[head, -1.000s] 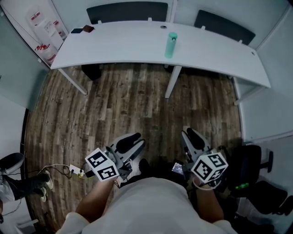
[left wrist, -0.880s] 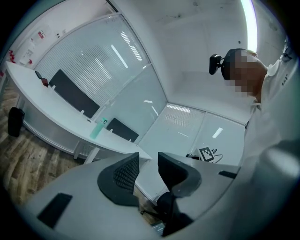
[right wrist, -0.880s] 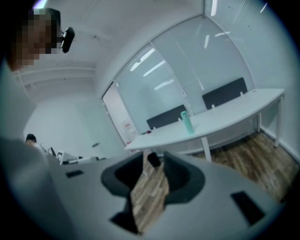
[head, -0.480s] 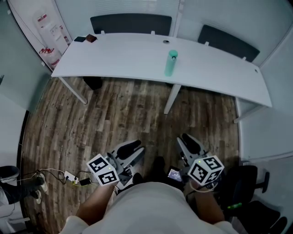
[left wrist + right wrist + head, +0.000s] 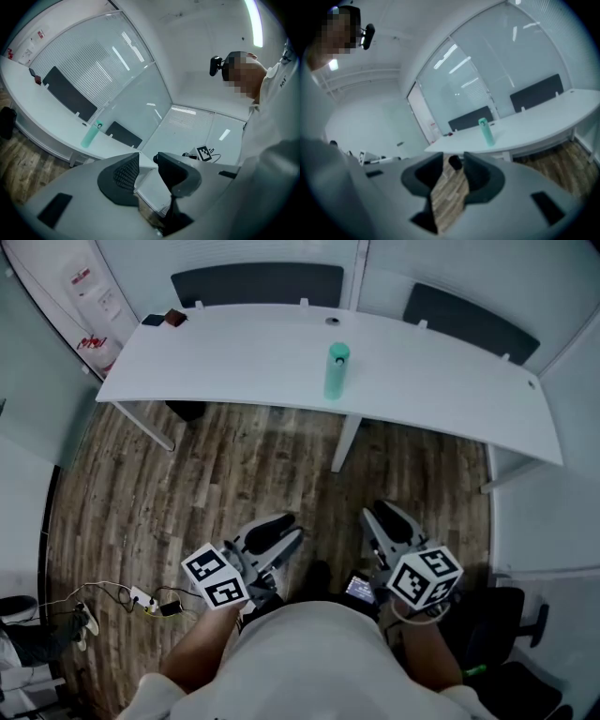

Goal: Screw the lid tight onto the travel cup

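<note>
A mint-green travel cup (image 5: 336, 371) stands upright on the white table (image 5: 234, 352), its lid on top. It also shows far off as the cup (image 5: 91, 134) in the left gripper view and the cup (image 5: 487, 131) in the right gripper view. Both grippers are held close to the person's waist, over the wooden floor and well short of the table. My left gripper (image 5: 279, 531) is open with nothing between its jaws, as the left gripper (image 5: 147, 159) shows in its own view. My right gripper (image 5: 382, 521) is likewise open and empty, with floor visible through the right gripper (image 5: 453, 161).
Two dark chairs (image 5: 253, 282) (image 5: 469, 320) stand behind the table. Small dark items (image 5: 164, 318) lie at its far left corner. A table leg (image 5: 345, 442) stands under the cup. A power strip with cables (image 5: 150, 601) lies on the floor at left, and an office chair (image 5: 506, 615) is at lower right.
In the head view the table and cup have slid a little lower and to the left as the camera moved. Both grippers stay by the waist, jaws unchanged.
</note>
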`<state>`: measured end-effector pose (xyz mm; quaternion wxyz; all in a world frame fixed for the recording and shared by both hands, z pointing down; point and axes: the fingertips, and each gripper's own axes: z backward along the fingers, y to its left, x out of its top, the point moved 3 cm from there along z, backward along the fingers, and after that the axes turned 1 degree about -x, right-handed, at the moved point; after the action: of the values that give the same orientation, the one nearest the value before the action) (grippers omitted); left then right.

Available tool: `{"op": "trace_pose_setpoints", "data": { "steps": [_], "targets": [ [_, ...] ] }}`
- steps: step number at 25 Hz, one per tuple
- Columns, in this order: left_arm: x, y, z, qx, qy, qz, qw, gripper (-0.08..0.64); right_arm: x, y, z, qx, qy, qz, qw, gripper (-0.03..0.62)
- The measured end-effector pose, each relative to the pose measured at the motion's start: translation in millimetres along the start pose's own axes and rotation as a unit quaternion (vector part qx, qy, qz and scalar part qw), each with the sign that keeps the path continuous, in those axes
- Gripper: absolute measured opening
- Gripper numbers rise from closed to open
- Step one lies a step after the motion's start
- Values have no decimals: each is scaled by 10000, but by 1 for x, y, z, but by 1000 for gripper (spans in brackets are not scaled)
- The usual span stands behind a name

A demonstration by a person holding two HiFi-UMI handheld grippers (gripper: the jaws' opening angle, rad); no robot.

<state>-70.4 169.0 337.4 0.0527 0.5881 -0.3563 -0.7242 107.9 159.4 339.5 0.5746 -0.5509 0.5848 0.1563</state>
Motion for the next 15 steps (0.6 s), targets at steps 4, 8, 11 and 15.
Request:
{"op": "trace_pose_setpoints", "data": {
  "steps": [4,8,11,15],
  "targets": [
    [1,4,-21,81,12,-38,10000,132,6,-21,-4,70,-17,-93,9999,133],
    [0,7,-33,176,22,-31,9998,132,10,-36,-8,137,-8,-133,9998,132],
    [-1,13,-40,232,78,-28,9997,132,11,-44,-16,197,46,-187,9996,132],
    [6,28,-42,291,64,-2,9996,132,13,-46,-31,241,161,-165,9994,132]
  ]
}}
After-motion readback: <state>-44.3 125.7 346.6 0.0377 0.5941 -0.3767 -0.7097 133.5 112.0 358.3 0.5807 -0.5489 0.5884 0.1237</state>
